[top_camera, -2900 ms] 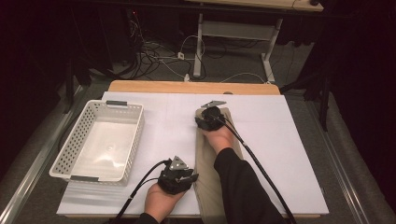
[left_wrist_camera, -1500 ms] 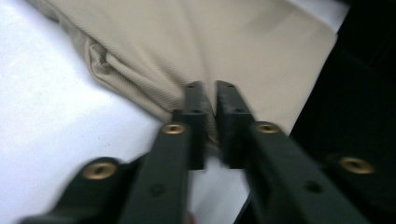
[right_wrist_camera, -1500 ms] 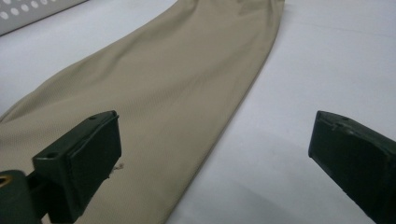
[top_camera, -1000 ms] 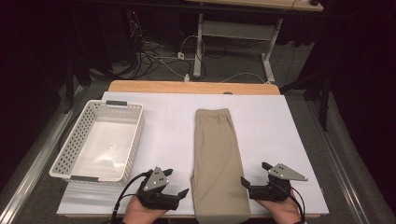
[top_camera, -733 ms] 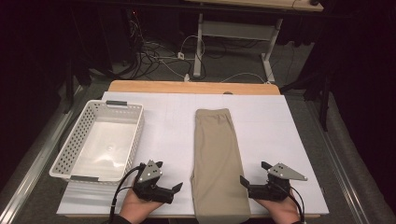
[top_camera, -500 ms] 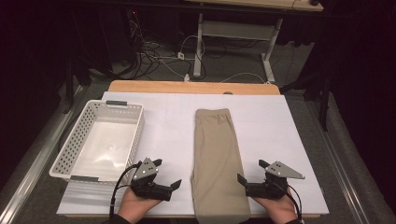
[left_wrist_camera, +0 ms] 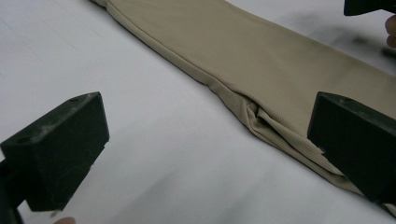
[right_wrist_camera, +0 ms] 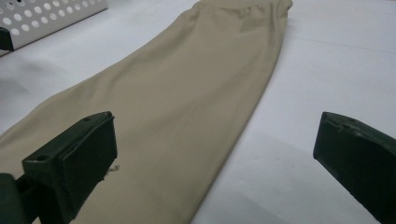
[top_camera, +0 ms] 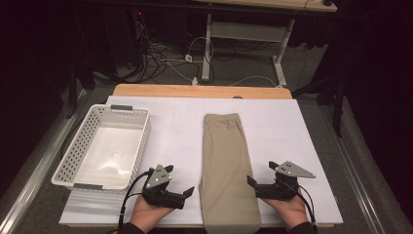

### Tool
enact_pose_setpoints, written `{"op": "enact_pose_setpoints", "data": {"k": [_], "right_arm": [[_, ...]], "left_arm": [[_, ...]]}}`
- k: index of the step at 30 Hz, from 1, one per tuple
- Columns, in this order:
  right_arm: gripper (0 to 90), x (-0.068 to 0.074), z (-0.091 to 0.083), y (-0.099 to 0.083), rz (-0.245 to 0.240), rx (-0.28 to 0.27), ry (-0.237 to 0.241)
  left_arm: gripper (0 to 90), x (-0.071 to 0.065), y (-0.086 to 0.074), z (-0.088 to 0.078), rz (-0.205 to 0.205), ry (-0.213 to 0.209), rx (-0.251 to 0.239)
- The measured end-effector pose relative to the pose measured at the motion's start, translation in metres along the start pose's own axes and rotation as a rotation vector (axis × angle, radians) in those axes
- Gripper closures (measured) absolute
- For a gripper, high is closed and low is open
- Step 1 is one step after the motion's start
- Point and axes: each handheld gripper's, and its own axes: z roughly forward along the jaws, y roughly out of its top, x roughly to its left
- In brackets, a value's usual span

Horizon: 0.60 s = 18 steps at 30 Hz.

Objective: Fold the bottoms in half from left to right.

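At the far left a white plastic basket (top_camera: 102, 148) sits on the white table cover (top_camera: 175, 122), with nothing inside it. Just right of its near corner, the left gripper (top_camera: 187, 192) rests low over the cover in the person's left hand (top_camera: 151, 214), pointing toward the cloth. Its jaws have just been opening and now stand spread wide; in the left gripper view nothing lies between them but bare cover, with the hem of the cloth running past the far jaw.

In the middle lies the pair of tan trousers (top_camera: 226, 165), folded lengthwise into one long strip, waistband away from the person and leg ends hanging at the near table edge.

On the right, the right gripper (top_camera: 252, 183) faces the strip from the other side, jaws also spread, with the cloth's edge lying between them, not pinched.

By my judgement, the lengthwise fold is done and the grippers are lining up to take the near end. The next move calls for each to pinch a bottom corner and carry it toward the waistband.

No brand, label or writing can be read.
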Motion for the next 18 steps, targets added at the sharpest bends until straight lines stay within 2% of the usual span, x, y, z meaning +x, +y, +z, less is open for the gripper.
{"op": "enact_pose_setpoints", "data": {"k": [3, 9, 12, 18], "right_arm": [[0.5, -0.001, 0.003, 0.004, 0.001, -0.008, 0.001], [0.5, -0.003, 0.017, 0.015, -0.015, -0.015, 0.014], [0.5, -0.006, 0.027, 0.022, -0.017, -0.017, 0.016], [0.6, -0.016, 0.049, 0.04, -0.009, -0.03, 0.013]], "left_arm": [[0.0, 0.0, -0.001, 0.0, 0.0, -0.009, -0.011], [0.0, 0.004, -0.002, -0.002, -0.035, -0.018, -0.033], [0.0, 0.003, -0.003, -0.002, -0.025, -0.009, -0.033], [0.0, 0.003, -0.004, -0.002, -0.032, -0.018, -0.042]]}}
